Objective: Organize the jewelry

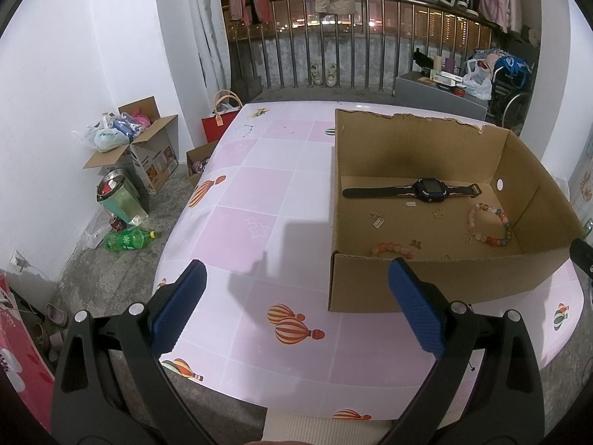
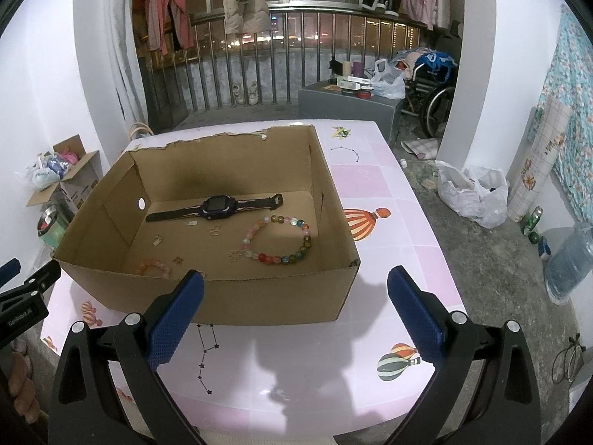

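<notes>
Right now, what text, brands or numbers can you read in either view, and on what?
"GenRobot.AI": white lettering on the black body of the left gripper, at the right wrist view's left edge.
Print on the open carton on the floor: too blurred to read.
Label on the green bottle: unreadable.
Watch screen: dark, no digits.

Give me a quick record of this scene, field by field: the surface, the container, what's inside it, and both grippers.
surface: table with pink checked cloth printed with hot-air balloons
container: open cardboard box, top edge torn at the back
watch: dark smartwatch, strap flat, near the back wall
large bracelet: multicoloured bead bracelet, on the box floor
small bracelet: orange-pink bead bracelet, by the front wall
small pieces: several metal charms scattered on the floor
left gripper: open, empty, before the box
right gripper: open, empty, before the box
</notes>
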`<control>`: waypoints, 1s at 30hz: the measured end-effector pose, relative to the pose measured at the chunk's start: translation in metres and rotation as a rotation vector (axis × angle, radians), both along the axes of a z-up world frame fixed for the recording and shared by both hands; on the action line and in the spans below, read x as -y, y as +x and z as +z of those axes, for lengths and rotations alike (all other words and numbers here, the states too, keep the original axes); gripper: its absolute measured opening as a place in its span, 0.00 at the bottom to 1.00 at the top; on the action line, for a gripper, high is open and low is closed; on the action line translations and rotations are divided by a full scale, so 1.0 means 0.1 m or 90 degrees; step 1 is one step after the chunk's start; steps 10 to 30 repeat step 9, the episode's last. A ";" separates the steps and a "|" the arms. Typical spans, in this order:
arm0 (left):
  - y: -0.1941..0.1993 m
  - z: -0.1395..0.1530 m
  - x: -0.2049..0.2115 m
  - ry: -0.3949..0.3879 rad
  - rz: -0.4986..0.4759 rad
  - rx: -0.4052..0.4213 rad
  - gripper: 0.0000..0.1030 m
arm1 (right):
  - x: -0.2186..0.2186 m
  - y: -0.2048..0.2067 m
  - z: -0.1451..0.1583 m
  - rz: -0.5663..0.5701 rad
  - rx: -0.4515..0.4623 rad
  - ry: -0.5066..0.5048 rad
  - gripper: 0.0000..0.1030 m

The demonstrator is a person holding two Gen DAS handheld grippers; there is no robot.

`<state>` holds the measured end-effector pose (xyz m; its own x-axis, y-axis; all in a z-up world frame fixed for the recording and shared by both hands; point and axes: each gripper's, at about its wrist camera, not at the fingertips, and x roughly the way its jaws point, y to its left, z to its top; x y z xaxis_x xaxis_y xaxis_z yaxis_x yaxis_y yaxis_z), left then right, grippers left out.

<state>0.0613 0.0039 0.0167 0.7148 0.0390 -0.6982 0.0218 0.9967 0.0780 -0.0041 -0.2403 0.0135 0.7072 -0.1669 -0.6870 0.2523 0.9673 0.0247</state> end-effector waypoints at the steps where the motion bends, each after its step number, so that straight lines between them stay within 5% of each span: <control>1: 0.00 0.00 0.00 0.000 0.000 -0.001 0.92 | 0.00 0.00 0.00 0.000 0.000 0.000 0.94; 30: 0.00 0.00 0.00 0.000 0.001 -0.001 0.92 | 0.00 0.00 0.00 -0.001 0.000 0.000 0.94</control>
